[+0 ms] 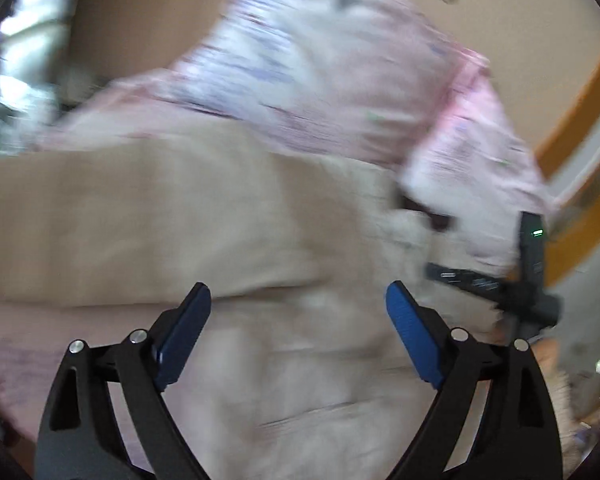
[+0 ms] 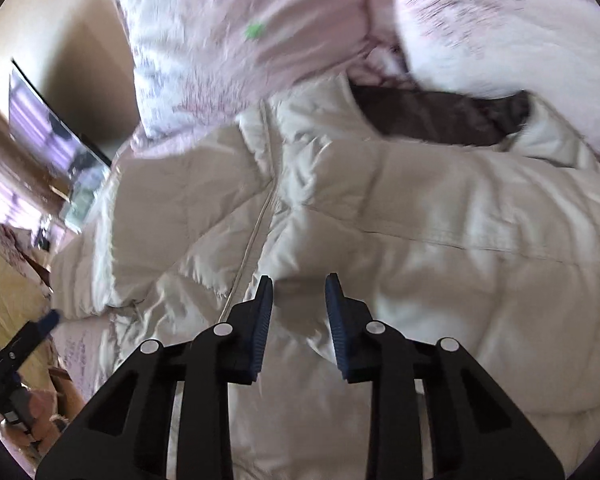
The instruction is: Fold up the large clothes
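Cream padded jacket (image 2: pixel 380 208) spread on a bed beneath both grippers.
Left gripper (image 1: pixel 298 336) fingers wide, empty; right gripper (image 2: pixel 299 320) fingers narrow, over a fabric fold, contact unclear. Pink bedding (image 2: pixel 240 40) beyond; left view blurred.

No legible text, label, brand, number or sign can be made out; the print on the pink bedding (image 2: pixel 236 40) is blurred.
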`<action>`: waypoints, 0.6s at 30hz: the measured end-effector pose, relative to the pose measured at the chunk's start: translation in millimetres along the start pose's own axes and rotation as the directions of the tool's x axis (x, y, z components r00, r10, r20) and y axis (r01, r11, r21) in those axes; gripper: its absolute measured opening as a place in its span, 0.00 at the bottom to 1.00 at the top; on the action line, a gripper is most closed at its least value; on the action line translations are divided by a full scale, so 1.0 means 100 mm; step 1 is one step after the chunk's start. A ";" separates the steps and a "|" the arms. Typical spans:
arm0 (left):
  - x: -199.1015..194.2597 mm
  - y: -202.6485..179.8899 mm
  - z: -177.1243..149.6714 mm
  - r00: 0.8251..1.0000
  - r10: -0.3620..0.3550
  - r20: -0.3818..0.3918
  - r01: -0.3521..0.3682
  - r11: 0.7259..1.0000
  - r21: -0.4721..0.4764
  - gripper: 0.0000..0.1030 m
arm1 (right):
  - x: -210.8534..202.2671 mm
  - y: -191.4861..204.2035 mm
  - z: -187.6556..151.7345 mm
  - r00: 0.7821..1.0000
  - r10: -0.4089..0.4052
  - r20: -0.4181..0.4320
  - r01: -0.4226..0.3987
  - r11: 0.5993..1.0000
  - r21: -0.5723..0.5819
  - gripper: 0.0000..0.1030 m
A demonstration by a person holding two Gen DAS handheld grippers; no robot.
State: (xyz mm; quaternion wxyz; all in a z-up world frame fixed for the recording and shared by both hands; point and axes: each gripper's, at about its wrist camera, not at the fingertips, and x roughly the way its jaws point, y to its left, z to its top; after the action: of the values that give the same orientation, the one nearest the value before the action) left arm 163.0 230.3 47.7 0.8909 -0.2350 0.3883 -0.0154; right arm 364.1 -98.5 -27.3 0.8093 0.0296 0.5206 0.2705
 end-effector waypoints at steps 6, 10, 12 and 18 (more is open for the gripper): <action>-0.30 0.93 -0.21 0.996 0.083 0.034 -0.073 0.971 -0.229 0.82 | 0.38 0.08 0.01 0.991 -0.104 -0.086 0.101 0.994 -0.040 0.30; -0.32 1.48 -0.32 0.998 0.039 0.054 -0.009 0.884 -0.467 0.73 | 0.09 0.04 -0.01 0.998 -0.014 -0.053 0.015 1.000 0.011 0.45; -0.31 1.66 -0.36 0.997 0.031 0.075 0.015 0.838 -0.546 0.73 | -0.08 0.03 -0.04 1.000 0.002 -0.021 -0.002 1.000 0.006 0.48; -0.30 1.89 -0.28 0.988 0.089 0.129 0.013 0.774 -0.633 0.73 | -0.47 -0.11 -0.14 1.000 0.009 0.028 -0.009 1.000 0.016 0.54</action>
State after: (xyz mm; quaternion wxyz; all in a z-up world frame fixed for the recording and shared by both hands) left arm 92.9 393.3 -29.9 0.7874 -0.5126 0.3069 0.1517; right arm 341.6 -133.2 1.6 0.8150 0.0421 0.5112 0.2696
